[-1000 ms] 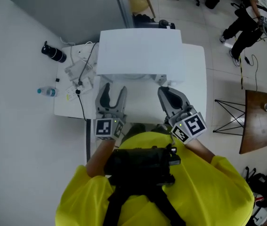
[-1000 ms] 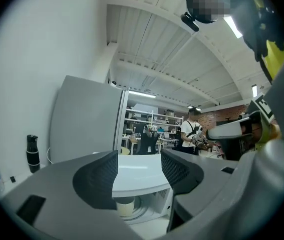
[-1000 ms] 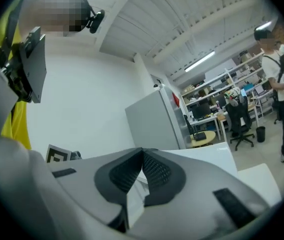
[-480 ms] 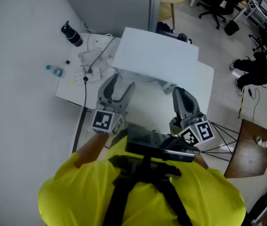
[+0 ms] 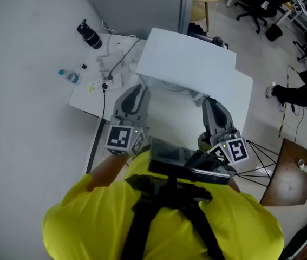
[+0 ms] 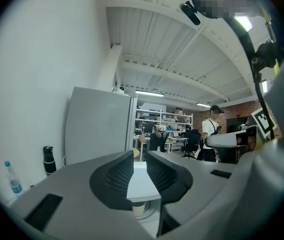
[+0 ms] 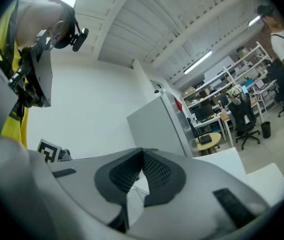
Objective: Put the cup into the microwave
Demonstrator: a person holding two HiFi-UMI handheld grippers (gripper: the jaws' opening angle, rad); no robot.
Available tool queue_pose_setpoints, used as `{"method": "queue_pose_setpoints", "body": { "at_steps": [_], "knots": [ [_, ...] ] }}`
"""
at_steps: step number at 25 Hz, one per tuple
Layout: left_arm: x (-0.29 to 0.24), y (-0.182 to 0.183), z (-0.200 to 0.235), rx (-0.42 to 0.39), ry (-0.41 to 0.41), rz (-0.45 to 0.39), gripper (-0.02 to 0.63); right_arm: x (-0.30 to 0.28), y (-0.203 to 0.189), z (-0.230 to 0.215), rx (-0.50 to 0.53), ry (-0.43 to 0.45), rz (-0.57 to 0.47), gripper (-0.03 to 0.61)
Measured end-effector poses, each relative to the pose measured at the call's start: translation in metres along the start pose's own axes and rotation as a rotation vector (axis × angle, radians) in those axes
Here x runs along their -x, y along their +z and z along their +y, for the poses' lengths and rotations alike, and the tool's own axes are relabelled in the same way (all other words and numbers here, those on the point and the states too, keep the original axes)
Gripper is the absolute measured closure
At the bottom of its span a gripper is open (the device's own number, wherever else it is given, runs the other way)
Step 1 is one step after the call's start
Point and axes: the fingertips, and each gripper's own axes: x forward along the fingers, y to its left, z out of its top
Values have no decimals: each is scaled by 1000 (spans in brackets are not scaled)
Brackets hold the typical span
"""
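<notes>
The white microwave (image 5: 188, 64) stands on a white table (image 5: 88, 99), seen from above; its door side is hidden under its top. My left gripper (image 5: 137, 90) is held in front of its left part. Its jaws are closing to a narrow slit with nothing between them (image 6: 139, 156). Low through that slit shows a small pale cup (image 6: 138, 209), which the head view does not show. My right gripper (image 5: 210, 103) is in front of the microwave's right part, and its pads (image 7: 143, 154) meet at the tips with nothing in them.
A black bottle (image 5: 90, 35), a small water bottle (image 5: 69, 77) and cables with a power strip (image 5: 107, 75) lie on the table's left end. A grey partition (image 6: 99, 124) stands behind. A wooden table (image 5: 288, 172) and a person (image 5: 305, 91) are off to the right.
The left gripper's jaws stood wide apart before and now are nearly together. Both grippers sit slightly higher, and the head view has swung so the table lies askew.
</notes>
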Motion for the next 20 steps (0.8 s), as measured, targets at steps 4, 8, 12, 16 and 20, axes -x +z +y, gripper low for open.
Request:
{"method": "queue_pose_setpoints", "body": {
  "at_steps": [4,8,12,16,20],
  "knots": [
    [8,13,-9,54,-33,-24,614,10,4,-1,52,-47,0,574],
    [10,7,-3,70,-27,4,614,15,-3,0,43,-50,17,574],
    [13,6,1,104,-31,-2,614,19,-7,1,37,-55,23,574],
    [13,0,-2,102,-45,18,614,20,-5,1,26,-69,10,574],
    [9,1,-6,93,-63,17,614,18,0,0,32,-75,-3,574]
  ]
}}
